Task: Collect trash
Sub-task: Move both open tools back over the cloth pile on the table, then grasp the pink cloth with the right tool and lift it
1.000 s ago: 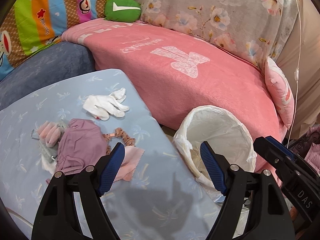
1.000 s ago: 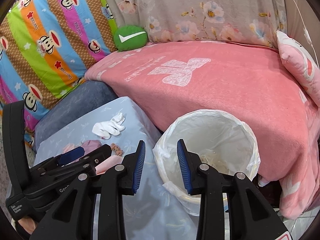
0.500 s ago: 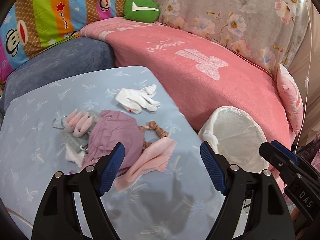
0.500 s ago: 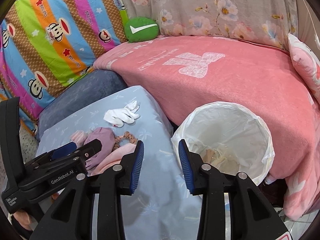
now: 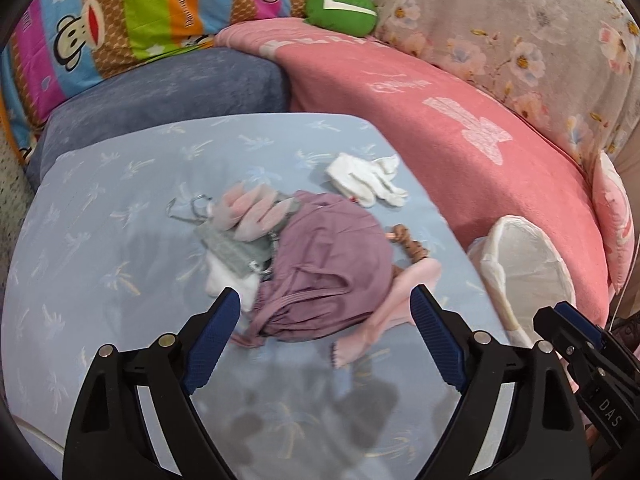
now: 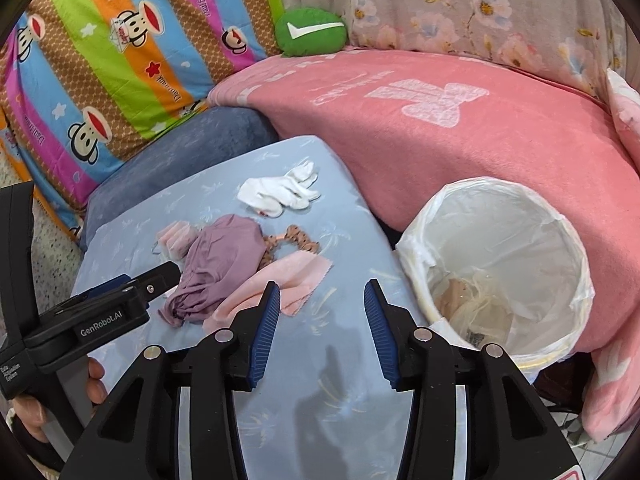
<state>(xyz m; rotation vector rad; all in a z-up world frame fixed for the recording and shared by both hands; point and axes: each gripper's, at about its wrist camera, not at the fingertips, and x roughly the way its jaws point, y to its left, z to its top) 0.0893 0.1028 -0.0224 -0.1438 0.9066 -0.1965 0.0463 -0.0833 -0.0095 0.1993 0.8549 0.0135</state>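
Note:
A pile of cloth scraps lies on the light blue table (image 5: 100,240): a purple cloth (image 5: 332,264) (image 6: 220,264), a pink cloth (image 5: 400,292) (image 6: 280,280), a spotted brown band (image 5: 412,244) (image 6: 296,240), grey and pink bits (image 5: 248,220), and a white glove (image 5: 364,180) (image 6: 276,192) apart behind. My left gripper (image 5: 324,320) is open, empty, just above the purple cloth. My right gripper (image 6: 320,312) is open, empty, between the pile and the white-lined bin (image 6: 500,264) (image 5: 524,264), which holds some trash.
A pink blanket (image 6: 460,120) covers the sofa behind the table and bin. A blue cushion (image 5: 160,96), a striped monkey-print cover (image 6: 100,60) and a green pillow (image 5: 340,8) lie at the back. A pink pillow (image 5: 612,216) is at the right.
Both grippers have swung left, away from the bin and toward the cloth pile. The left gripper has come closer to the purple cloth. The right gripper has opened wider.

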